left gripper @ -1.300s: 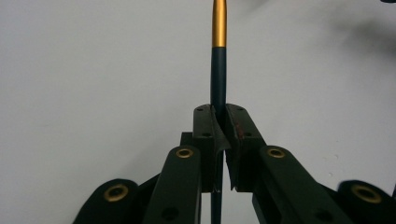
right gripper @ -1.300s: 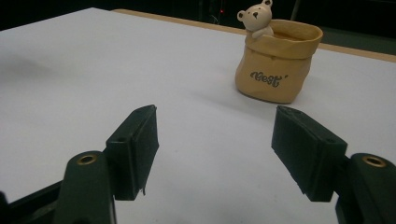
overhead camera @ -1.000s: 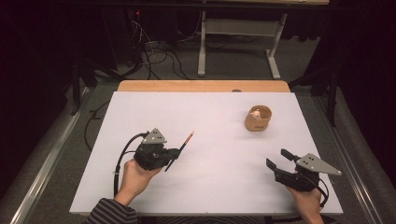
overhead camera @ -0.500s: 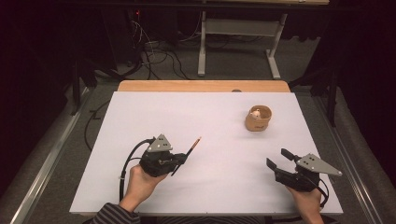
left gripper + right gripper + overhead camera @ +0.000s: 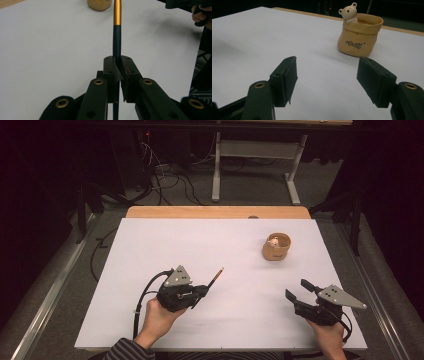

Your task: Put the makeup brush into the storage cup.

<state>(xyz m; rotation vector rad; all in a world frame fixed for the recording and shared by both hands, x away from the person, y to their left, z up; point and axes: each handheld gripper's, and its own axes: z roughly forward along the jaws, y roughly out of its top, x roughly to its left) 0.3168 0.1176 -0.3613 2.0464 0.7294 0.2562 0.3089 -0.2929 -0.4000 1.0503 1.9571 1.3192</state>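
My left gripper point(image 5: 202, 291) is shut on a slim pen point(image 5: 216, 277) with a dark barrel and a gold front end, which points away and to the right, toward the pot. In the left gripper view the pen point(image 5: 116, 32) stands straight up out of the shut jaws of my left gripper point(image 5: 118, 65). A tan bag-shaped pot point(image 5: 276, 246) with a small bear on its rim stands on the white table top point(image 5: 150, 245) at the right rear. My right gripper point(image 5: 297, 289) rests open near the front right edge, empty, with the pot point(image 5: 359, 35) ahead of my right gripper point(image 5: 327, 75).
A wooden strip point(image 5: 217, 212) runs along the table's far edge. Cables point(image 5: 165, 175) and a desk frame point(image 5: 255, 165) lie on the floor beyond. The other hand and gripper point(image 5: 197, 10) show at the top right of the left gripper view.
My left gripper has carried the pen to the right and slightly nearer the front edge. The right gripper has stayed where it was, open.
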